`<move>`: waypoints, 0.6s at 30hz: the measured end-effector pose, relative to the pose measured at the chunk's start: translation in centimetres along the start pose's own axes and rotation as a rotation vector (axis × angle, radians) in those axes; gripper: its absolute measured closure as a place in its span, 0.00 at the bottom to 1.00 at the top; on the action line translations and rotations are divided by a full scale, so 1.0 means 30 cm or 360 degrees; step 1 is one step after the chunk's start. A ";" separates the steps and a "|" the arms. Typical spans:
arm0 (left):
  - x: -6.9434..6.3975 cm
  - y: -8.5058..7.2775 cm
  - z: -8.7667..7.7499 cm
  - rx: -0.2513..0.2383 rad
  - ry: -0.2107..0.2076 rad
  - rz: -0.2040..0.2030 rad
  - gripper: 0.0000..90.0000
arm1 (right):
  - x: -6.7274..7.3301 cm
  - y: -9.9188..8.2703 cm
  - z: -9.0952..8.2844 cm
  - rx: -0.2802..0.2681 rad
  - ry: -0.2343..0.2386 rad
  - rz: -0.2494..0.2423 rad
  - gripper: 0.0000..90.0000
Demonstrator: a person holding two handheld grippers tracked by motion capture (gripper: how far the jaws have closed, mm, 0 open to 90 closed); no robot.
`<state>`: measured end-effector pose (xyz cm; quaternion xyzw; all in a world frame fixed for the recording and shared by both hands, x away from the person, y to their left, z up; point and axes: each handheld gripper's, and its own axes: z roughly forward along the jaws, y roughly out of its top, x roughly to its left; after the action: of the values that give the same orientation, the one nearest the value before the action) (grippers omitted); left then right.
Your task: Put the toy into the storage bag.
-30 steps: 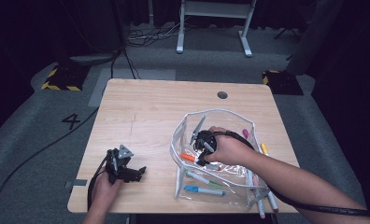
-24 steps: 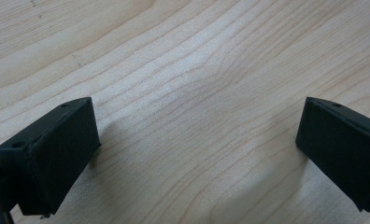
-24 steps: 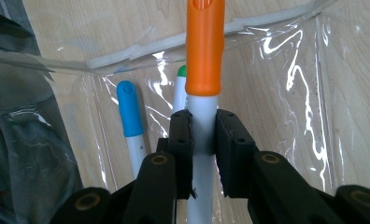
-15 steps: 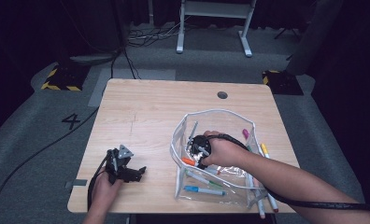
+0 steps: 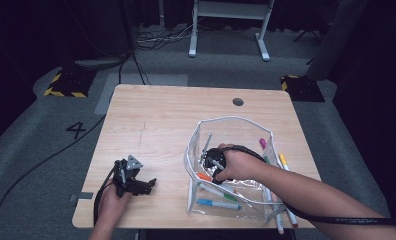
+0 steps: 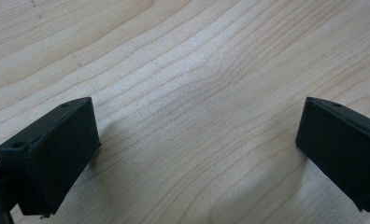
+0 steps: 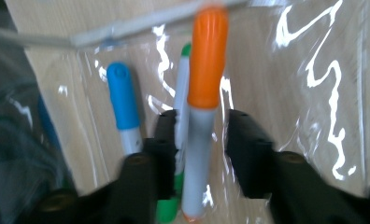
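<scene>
In the high view, one clear pouch (image 5: 236,165) lay on the table (image 5: 171,120) toward 4 o'clock, near the front edge. The right gripper (image 5: 212,161) reached inside it. At least three markers lay in the pouch and about three more just outside its right side (image 5: 284,161). The left gripper (image 5: 148,184) rested at 7 o'clock; the table's far half lay bare.

In the left gripper view, the jaws stood spread wide over bare wood.

In the right gripper view, the jaws had just been opening; the orange-capped marker (image 7: 202,107) stood between them, its barrel apart from the right-hand jaw. A blue-capped marker (image 7: 123,105) and a green marker (image 7: 179,140) lay at 10 o'clock beneath it.
</scene>
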<state>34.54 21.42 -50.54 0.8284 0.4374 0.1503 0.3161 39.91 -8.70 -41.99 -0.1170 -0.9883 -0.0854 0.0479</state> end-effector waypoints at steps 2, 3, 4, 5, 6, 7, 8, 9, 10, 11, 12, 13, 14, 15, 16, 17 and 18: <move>0.000 0.000 0.000 0.0000 0.0000 0.0000 0.00 | 0.008 0.002 -0.017 -0.0017 -0.0019 -0.0018 0.63; 0.000 0.000 0.000 -0.0001 -0.0001 0.0001 0.00 | 0.011 0.003 -0.030 -0.0044 -0.0034 -0.0020 0.62; 0.000 0.000 0.000 0.0000 0.0000 0.0000 0.00 | 0.015 0.002 -0.050 -0.0072 -0.0047 -0.0006 0.60; 0.000 0.000 0.000 0.0000 0.0000 0.0000 0.00 | 0.015 0.001 -0.067 -0.0097 -0.0054 -0.0003 0.60; 0.000 0.000 0.000 0.0000 0.0000 0.0000 0.00 | 0.018 -0.003 -0.089 -0.0139 -0.0073 0.0006 0.59; 0.000 0.000 0.000 0.0000 0.0000 0.0000 0.00 | 0.023 -0.006 -0.104 -0.0153 -0.0076 0.0023 0.59; 0.000 0.000 0.000 0.0000 0.0000 0.0000 0.00 | 0.026 -0.011 -0.123 -0.0172 -0.0084 0.0024 0.58; 0.000 0.000 0.000 0.0000 0.0000 0.0000 0.00 | 0.030 -0.016 -0.143 -0.0205 -0.0092 0.0021 0.57; 0.000 0.000 0.000 0.0000 0.0000 0.0000 0.00 | 0.034 -0.020 -0.159 -0.0228 -0.0103 0.0029 0.57; 0.000 0.000 0.000 -0.0001 0.0000 0.0000 0.00 | 0.038 -0.026 -0.181 -0.0259 -0.0108 0.0034 0.57; 0.000 0.000 0.000 0.0000 0.0000 0.0000 0.00 | 0.042 -0.034 -0.210 -0.0299 -0.0120 0.0046 0.57; 0.000 0.000 0.000 -0.0002 -0.0001 0.0000 0.00 | 0.046 -0.041 -0.233 -0.0342 -0.0134 0.0053 0.56; 0.000 0.000 0.000 -0.0001 0.0000 -0.0001 0.00 | 0.049 -0.046 -0.250 -0.0370 -0.0143 0.0057 0.56; 0.000 0.000 0.000 0.0000 0.0000 0.0000 0.00 | 0.055 -0.057 -0.277 -0.0418 -0.0149 0.0058 0.56; 0.000 0.000 0.000 0.0000 0.0000 0.0000 0.00 | 0.061 -0.066 -0.298 -0.0452 -0.0155 0.0062 0.55; 0.000 0.000 0.000 -0.0001 0.0000 0.0000 0.00 | 0.065 -0.074 -0.314 -0.0475 -0.0162 0.0064 0.55; 0.000 0.000 0.000 0.0000 0.0000 0.0000 0.00 | 0.071 -0.084 -0.335 -0.0503 -0.0170 0.0065 0.55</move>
<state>34.55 21.42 -50.54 0.8283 0.4374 0.1504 0.3162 37.99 -12.44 -32.29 -0.1476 -0.9611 -0.2323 -0.0219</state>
